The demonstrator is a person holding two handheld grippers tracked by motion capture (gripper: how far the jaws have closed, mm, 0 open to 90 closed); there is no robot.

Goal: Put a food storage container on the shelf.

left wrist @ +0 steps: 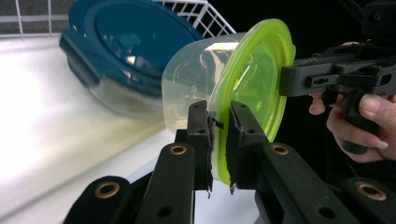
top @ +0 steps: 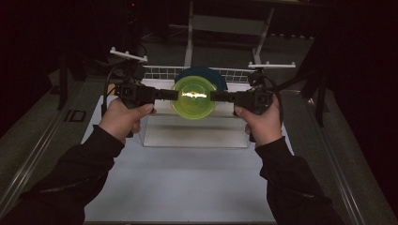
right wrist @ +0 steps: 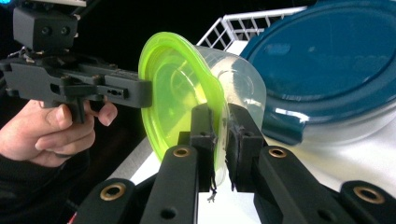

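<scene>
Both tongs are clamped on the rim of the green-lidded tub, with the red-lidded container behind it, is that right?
Not quite: the container behind is blue-lidded, not red, as the left gripper view shows. Both the left tongs and right tongs do clamp the tub at its green rim.

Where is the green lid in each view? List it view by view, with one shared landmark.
High view: green lid at centre, between the left claw and the right claw.
Left gripper view: right of centre, its lower rim pinched in the jaws.
Right gripper view: left of centre, its rim pinched in the jaws.
Shared landmark: the blue-lidded container behind it.
</scene>
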